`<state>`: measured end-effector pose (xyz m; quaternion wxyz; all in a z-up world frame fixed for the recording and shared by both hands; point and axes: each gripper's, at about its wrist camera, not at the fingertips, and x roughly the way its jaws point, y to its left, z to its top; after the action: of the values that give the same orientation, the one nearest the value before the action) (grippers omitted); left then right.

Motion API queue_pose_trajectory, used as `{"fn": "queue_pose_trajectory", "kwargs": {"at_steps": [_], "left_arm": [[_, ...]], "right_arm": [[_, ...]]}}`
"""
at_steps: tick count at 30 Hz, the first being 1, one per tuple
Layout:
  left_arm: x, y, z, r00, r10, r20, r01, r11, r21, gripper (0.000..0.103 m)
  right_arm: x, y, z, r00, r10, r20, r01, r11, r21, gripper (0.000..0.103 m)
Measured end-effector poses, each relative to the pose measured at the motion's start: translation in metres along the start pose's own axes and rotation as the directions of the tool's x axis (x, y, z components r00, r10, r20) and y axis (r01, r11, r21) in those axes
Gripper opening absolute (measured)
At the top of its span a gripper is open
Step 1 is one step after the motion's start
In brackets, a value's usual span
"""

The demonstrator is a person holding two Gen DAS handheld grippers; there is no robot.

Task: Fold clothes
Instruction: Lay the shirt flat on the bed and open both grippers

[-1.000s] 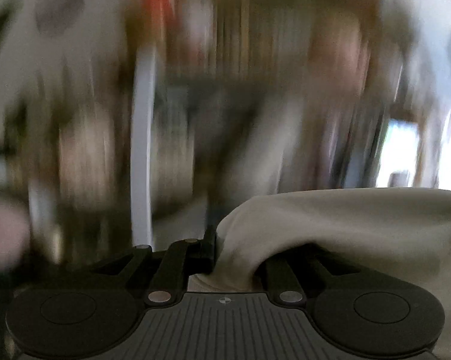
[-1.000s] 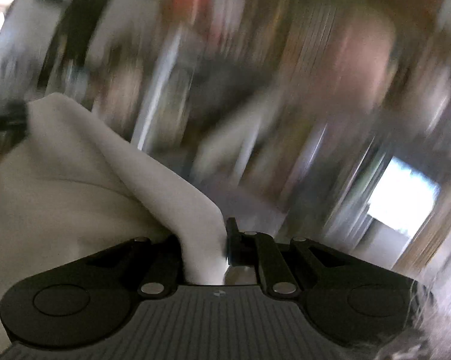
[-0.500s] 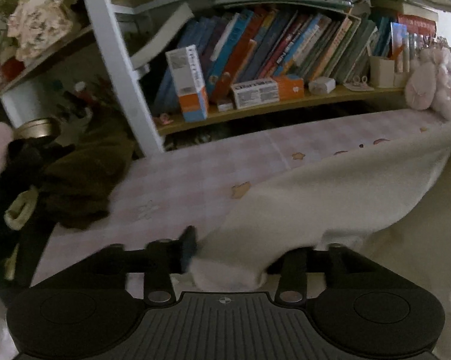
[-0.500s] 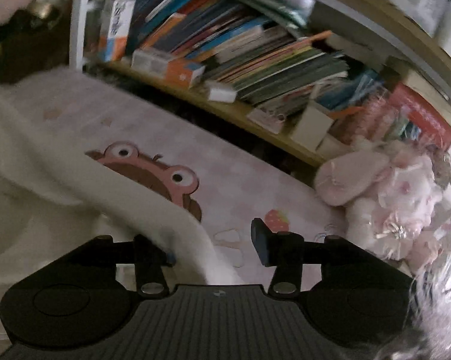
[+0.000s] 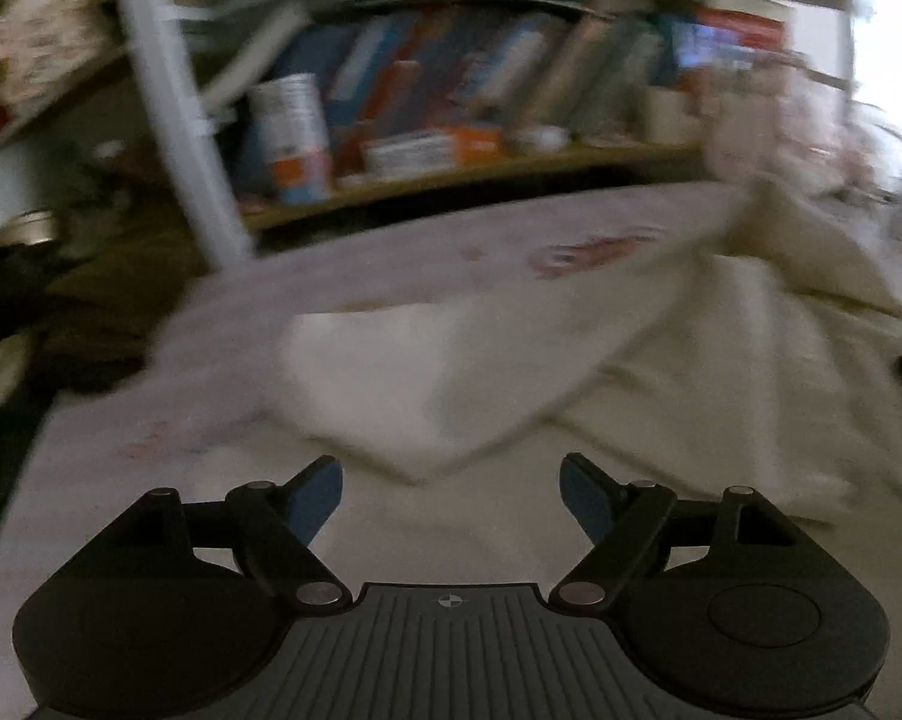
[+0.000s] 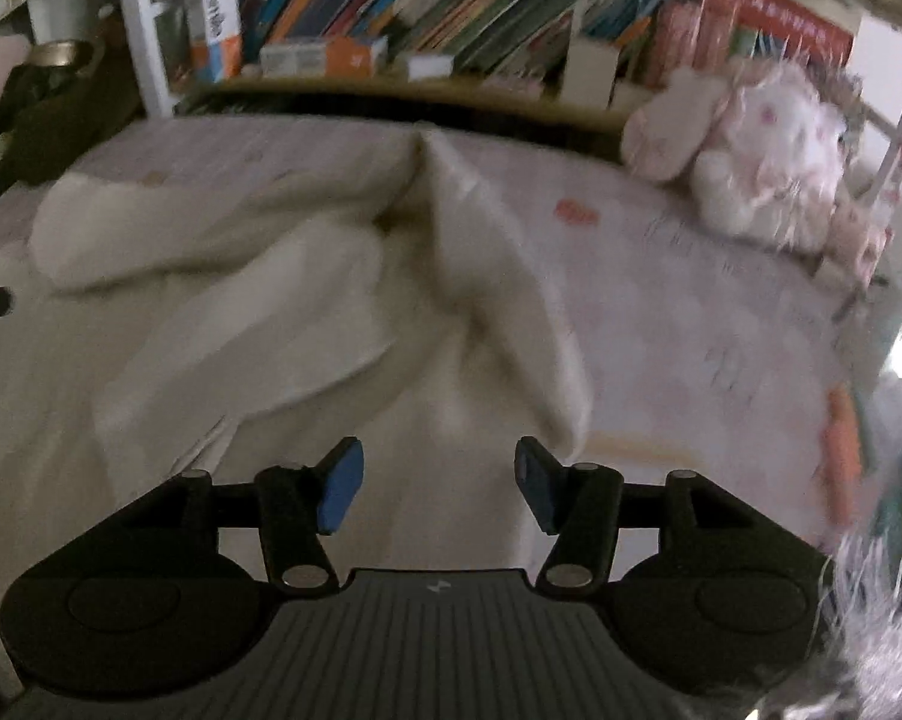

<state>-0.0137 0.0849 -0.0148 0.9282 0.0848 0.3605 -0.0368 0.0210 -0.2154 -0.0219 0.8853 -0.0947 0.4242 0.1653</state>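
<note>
Fingers of the left gripper (image 5: 451, 495) stand wide apart and are opening further; their blue pads (image 5: 315, 501) press on nothing, and only loose cloth lies under the gap. The right gripper (image 6: 438, 492) is spread less wide, its jaws also opening, its pads (image 6: 339, 492) clear of the fabric that shows between and beyond them. Neither gripper has hold of anything.

The garment (image 5: 511, 360), a cream piece, lies slack on the bed (image 5: 120, 420), whose sheet is pale pink with small prints. In the left view a folded corner points toward the gripper, just ahead of the pads. In the right view the garment (image 6: 240, 300) is rumpled, with a raised ridge running away from the gripper and a thick rolled edge at the far left.

Bare sheet is open to the left of the garment in the left view, and to its right in the right view (image 6: 721, 312). At the far edge of the bed runs a shelf (image 6: 390, 84) packed with books. A plush toy (image 6: 769, 150) sits at the far right corner. Dark clothes (image 5: 60, 312) are heaped at the bed's left edge. Both views are blurred.
</note>
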Motion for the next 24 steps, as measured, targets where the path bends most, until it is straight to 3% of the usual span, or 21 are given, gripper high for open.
{"fn": "queue_pose_trajectory", "kwargs": {"at_steps": [5, 10, 24], "left_arm": [[0.002, -0.038, 0.002, 0.996, -0.092, 0.013, 0.09, 0.99, 0.111, 0.082], [-0.006, -0.049, -0.001, 0.993, -0.109, 0.04, 0.102, 0.983, 0.152, 0.082], [-0.034, -0.007, -0.031, 0.999, 0.049, 0.01, -0.05, 0.998, 0.042, 0.082]], "right_arm": [[-0.008, 0.031, -0.016, 1.0, 0.003, -0.004, -0.003, 0.998, -0.067, 0.055], [-0.017, 0.062, -0.028, 1.0, 0.016, 0.016, -0.013, 0.983, -0.182, 0.055], [-0.018, 0.094, -0.017, 0.993, 0.102, 0.059, -0.079, 0.949, -0.306, 0.056]]}}
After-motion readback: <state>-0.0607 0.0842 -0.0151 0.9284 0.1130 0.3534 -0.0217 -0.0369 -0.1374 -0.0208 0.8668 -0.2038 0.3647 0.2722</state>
